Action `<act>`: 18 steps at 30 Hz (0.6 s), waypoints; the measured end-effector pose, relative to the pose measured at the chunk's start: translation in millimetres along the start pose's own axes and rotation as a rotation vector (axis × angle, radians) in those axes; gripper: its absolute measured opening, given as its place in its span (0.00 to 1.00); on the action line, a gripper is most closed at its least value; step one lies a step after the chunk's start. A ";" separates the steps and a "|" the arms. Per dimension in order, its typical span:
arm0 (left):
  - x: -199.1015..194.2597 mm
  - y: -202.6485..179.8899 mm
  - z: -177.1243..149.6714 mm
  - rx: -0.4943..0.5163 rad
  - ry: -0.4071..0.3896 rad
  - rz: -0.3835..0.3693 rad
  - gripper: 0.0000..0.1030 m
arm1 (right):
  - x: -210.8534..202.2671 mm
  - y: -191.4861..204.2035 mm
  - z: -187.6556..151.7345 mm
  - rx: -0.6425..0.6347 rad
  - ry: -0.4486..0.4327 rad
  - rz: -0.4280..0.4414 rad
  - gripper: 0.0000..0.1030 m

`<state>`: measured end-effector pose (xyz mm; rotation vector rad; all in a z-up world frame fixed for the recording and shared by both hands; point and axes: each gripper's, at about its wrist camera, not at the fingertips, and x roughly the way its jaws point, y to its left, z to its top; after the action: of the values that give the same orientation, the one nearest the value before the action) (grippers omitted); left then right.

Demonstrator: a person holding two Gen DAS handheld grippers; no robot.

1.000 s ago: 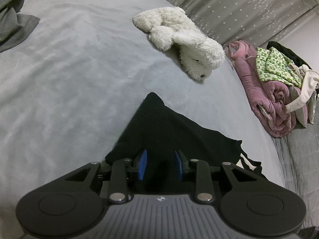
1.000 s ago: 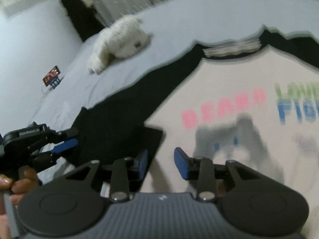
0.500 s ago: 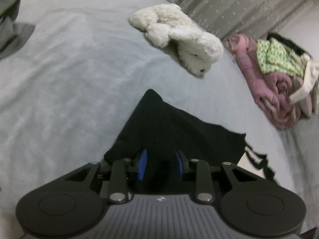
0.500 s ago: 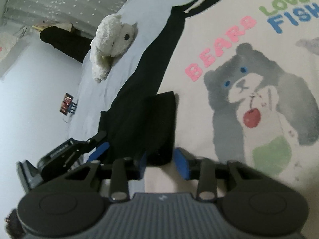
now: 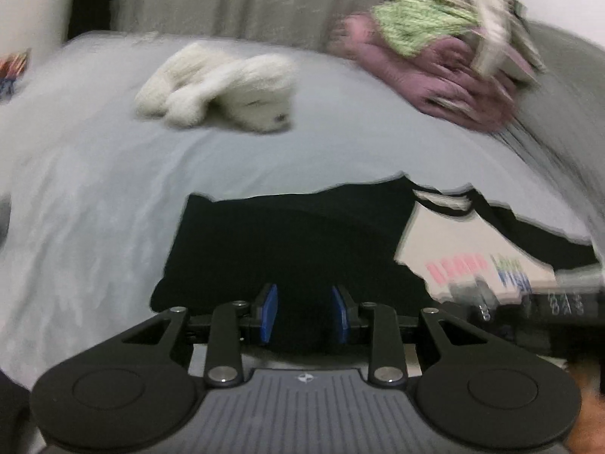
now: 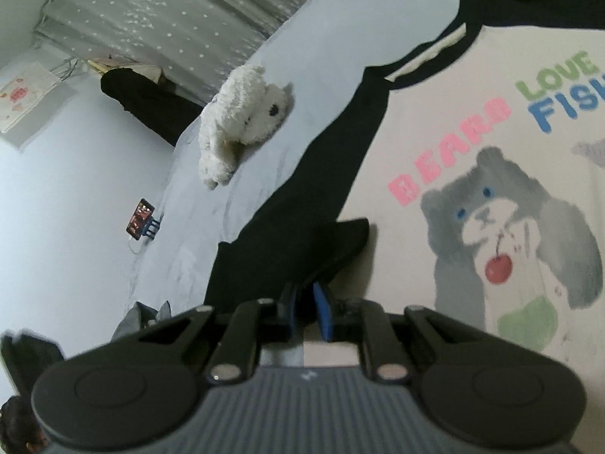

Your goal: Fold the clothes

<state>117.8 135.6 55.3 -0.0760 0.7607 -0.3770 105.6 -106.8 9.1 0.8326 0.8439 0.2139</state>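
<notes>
Looking through the left wrist view first: the left gripper (image 5: 304,312) has its blue pads a modest way apart with black cloth lying between them, and it looks as though they pinch a bunched fold of the black sleeve of the cream-and-black long-sleeved shirt (image 5: 287,242), though the blur leaves the contact itself unclear. The shirt lies spread on the pale grey bedsheet (image 5: 94,189), near the camera, its cream chest with the pink and green lettering showing at the right. Far behind it rests a white fluffy plush dog (image 5: 223,87), and at the far right a heap of pink, green and cream unfolded clothes (image 5: 442,53) is waiting. The right gripper's body shows blurred at the right edge.

Over to the right wrist view: the right gripper (image 6: 304,312) is closing its jaws, nearly together, with the dark cuff end of the sleeve (image 6: 332,242) caught between them. That cuff already lies over the left edge of the cream front with its grey bear print (image 6: 510,234).

So by my reading the fold has only begun: one sleeve is partly brought in, while the other sleeve, the body folds and that whole far heap are left to do
</notes>
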 end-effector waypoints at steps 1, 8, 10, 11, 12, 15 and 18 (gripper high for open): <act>-3.1 -4.9 -2.7 0.042 -0.004 -0.008 0.29 | 0.0 -0.5 2.1 0.003 0.000 0.004 0.11; -13.1 -49.9 -16.5 0.341 -0.044 -0.069 0.29 | -2.3 2.4 11.9 -0.013 0.000 0.003 0.11; -12.9 -55.8 -17.6 0.368 -0.061 -0.071 0.32 | -2.7 3.3 12.6 -0.017 -0.001 0.005 0.11; -12.6 -58.5 -18.9 0.380 -0.071 -0.059 0.32 | -3.5 3.9 12.3 -0.017 0.000 0.009 0.11; -13.0 -61.6 -20.4 0.397 -0.089 -0.046 0.32 | -4.2 4.5 12.0 -0.017 0.001 0.013 0.11; -11.4 -67.0 -22.8 0.434 -0.122 -0.041 0.33 | -7.5 7.7 10.8 -0.022 0.004 0.022 0.11; -2.5 -72.4 -25.9 0.471 -0.104 -0.026 0.33 | -12.0 12.8 10.9 -0.044 0.003 0.020 0.09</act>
<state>76.3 70.9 52.8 0.3350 0.5527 -0.5641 107.4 -110.1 29.4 0.7996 0.8312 0.2507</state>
